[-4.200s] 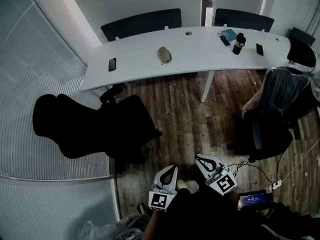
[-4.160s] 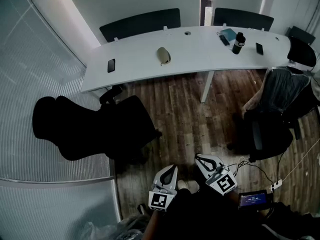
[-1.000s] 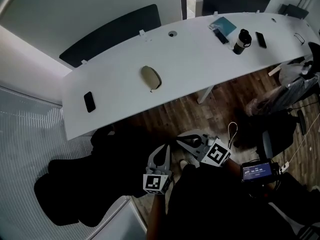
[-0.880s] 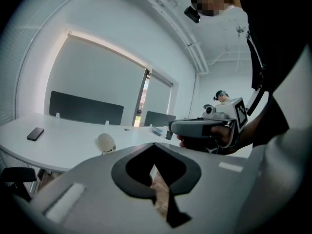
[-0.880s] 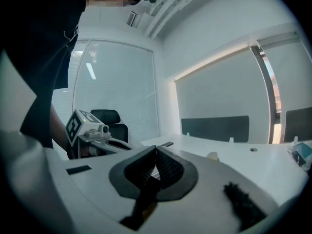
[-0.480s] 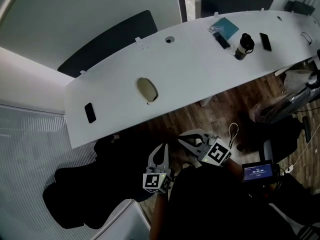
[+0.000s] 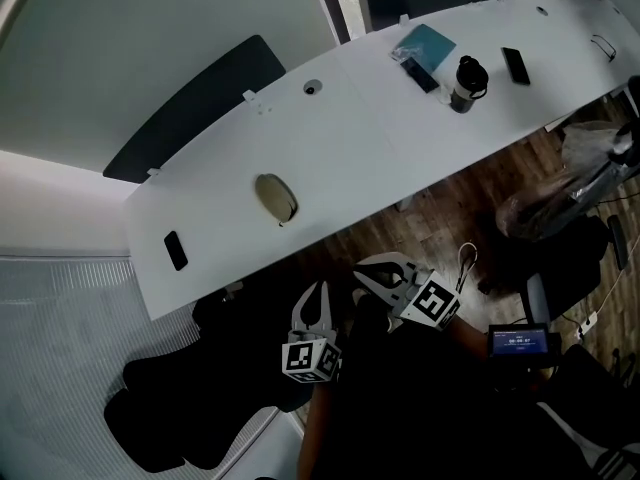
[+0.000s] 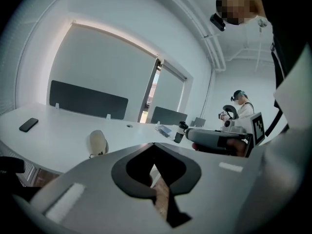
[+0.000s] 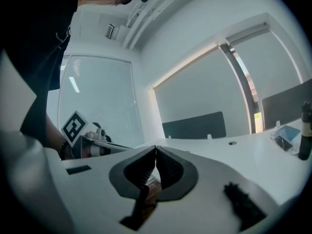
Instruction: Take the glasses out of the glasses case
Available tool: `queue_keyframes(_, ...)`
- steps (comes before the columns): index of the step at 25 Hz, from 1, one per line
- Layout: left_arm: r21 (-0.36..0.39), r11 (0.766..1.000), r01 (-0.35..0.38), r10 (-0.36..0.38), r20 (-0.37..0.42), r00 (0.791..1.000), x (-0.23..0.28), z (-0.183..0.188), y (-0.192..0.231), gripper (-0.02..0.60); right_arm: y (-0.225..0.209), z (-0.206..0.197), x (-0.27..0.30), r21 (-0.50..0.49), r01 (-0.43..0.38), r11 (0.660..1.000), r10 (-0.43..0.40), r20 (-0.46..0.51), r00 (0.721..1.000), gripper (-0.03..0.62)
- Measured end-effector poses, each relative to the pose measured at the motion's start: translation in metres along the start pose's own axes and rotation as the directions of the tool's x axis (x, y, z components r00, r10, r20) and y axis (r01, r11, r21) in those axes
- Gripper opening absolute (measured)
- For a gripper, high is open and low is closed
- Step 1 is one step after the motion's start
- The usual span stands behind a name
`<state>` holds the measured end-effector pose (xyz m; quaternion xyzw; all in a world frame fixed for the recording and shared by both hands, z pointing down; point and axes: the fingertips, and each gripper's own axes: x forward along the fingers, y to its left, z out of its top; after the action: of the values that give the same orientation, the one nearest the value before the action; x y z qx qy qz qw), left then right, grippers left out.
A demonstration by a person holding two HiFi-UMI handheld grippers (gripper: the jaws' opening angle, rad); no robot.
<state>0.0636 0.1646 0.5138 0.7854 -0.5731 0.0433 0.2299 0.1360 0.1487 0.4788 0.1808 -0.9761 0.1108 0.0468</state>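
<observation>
A beige oval glasses case (image 7: 274, 197) lies closed on the long white table (image 7: 400, 128), left of its middle; the left gripper view shows the case (image 8: 97, 143) ahead and to the left. My left gripper (image 7: 321, 290) is shut and holds nothing, below the table's near edge, over the black chair. My right gripper (image 7: 358, 271), just to its right, is also shut with nothing in it. Both point toward the table and are well short of the case. In the gripper views the left gripper's (image 8: 154, 144) and the right gripper's (image 9: 155, 148) jaws meet at their tips.
A black phone (image 7: 175, 250) lies near the table's left end. A black bottle (image 7: 463, 83), a teal notebook (image 7: 424, 43) and another phone (image 7: 516, 65) sit toward the right. A black office chair (image 7: 200, 408) stands under my grippers. Another person (image 8: 239, 108) stands beyond the table.
Both shut grippers have moved nearer to the table's near edge. The table and the case have slid down and left in the head view.
</observation>
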Motion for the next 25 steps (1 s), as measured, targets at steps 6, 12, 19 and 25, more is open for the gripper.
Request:
queue_keyframes(6, 0.008, 1.000, 0.012, -0.012, 0.011, 1.000, 0.009, 0.008, -0.001, 0.006, -0.005, -0.009, 0.001, -0.017, 0.011, 1.000, -0.012, -0.040, 0.999, 0.009)
queue_keyframes(12, 0.000, 0.999, 0.043, -0.043, 0.038, 0.998, 0.024, 0.017, 0.012, 0.005, -0.015, -0.004, 0.020, -0.032, 0.007, 0.999, -0.009, -0.064, 0.998, 0.009)
queue_keyframes(19, -0.012, 0.994, 0.106, -0.106, 0.041, 0.994, 0.039, 0.033, 0.044, 0.005, -0.021, 0.015, 0.064, -0.077, 0.017, 0.997, -0.024, -0.086, 0.996, 0.009)
queue_keyframes(25, -0.033, 0.992, 0.120, -0.118, 0.073, 0.990, 0.041, 0.052, 0.090, 0.005, -0.014, 0.027, 0.120, -0.142, -0.013, 0.990, -0.005, -0.126, 0.992, 0.009)
